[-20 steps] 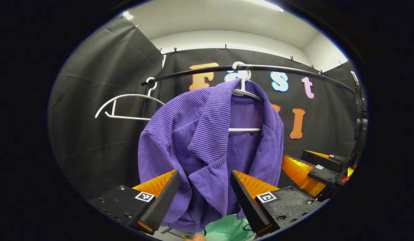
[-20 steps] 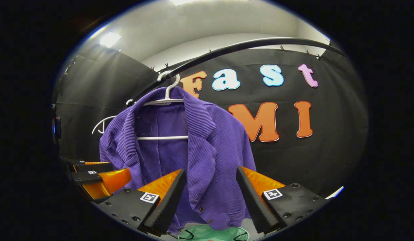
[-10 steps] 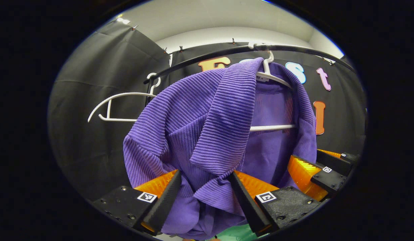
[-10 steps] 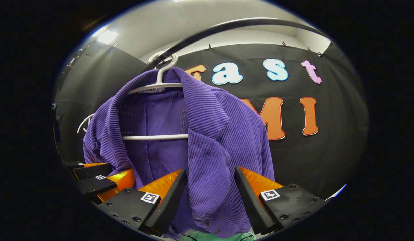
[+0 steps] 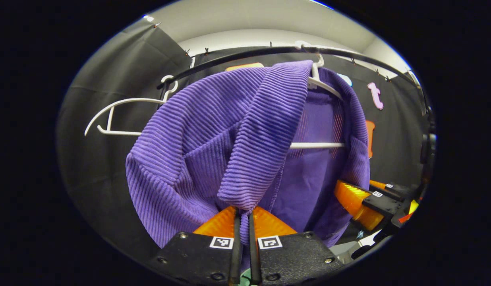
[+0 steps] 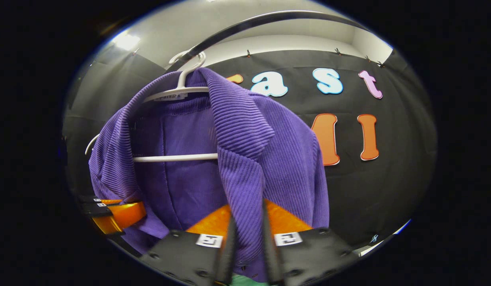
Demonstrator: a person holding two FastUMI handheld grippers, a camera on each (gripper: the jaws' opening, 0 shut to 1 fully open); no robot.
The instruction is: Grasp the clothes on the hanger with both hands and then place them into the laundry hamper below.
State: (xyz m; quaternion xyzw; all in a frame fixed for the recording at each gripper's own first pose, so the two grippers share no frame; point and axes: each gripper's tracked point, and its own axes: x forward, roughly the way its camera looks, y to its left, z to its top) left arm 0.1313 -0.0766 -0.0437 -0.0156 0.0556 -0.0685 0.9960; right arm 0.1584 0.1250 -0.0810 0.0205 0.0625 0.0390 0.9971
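Now, left gripper: clamped on purple jacket lapel
Right gripper: pinching other front edge
Hanger: on rail

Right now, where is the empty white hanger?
In the left gripper view the empty white hanger hangs from the black rail, on the left, just beside the purple jacket.

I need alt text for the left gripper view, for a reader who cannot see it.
The left gripper is shut on the front edge of a purple jacket hanging from a white hanger on a black rail. An empty white hanger hangs beside it.
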